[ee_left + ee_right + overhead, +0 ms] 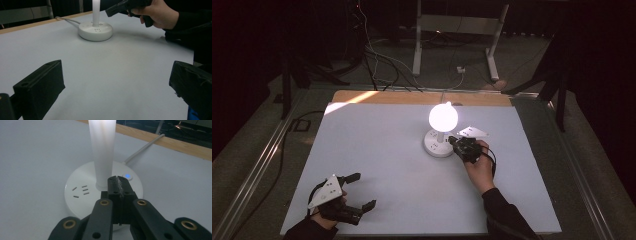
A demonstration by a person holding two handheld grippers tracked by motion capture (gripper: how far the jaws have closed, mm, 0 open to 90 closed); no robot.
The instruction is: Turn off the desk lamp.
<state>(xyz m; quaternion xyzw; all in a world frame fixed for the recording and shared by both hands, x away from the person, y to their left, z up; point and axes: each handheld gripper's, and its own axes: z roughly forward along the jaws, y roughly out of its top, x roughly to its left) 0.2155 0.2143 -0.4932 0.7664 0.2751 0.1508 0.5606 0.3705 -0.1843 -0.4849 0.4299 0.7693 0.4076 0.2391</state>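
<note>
Lamp [442,125]: one white table lamp stands on the grey table [377,150], toward the far side and a little right of the middle. Its round bulb [443,116] glows bright. One white stem [102,150] rises from one round white base [82,200]. On the base I count one small blue light [127,175] and one group of socket slots [80,190]. One white cable [143,147] leaves the base toward the wooden far edge [162,141] of the table.

Two grippers are on the scene. The right gripper [117,183], held in the person's right hand [479,167], hangs over the base just beside the stem, its tip close to the blue light; its two jaws are pressed together with nothing between them. I cannot tell if the tip touches the base. The left gripper [362,191] is near the front left corner of the table, well apart from the lamp. Its two jaws stand wide apart, with bare table between them.
</note>
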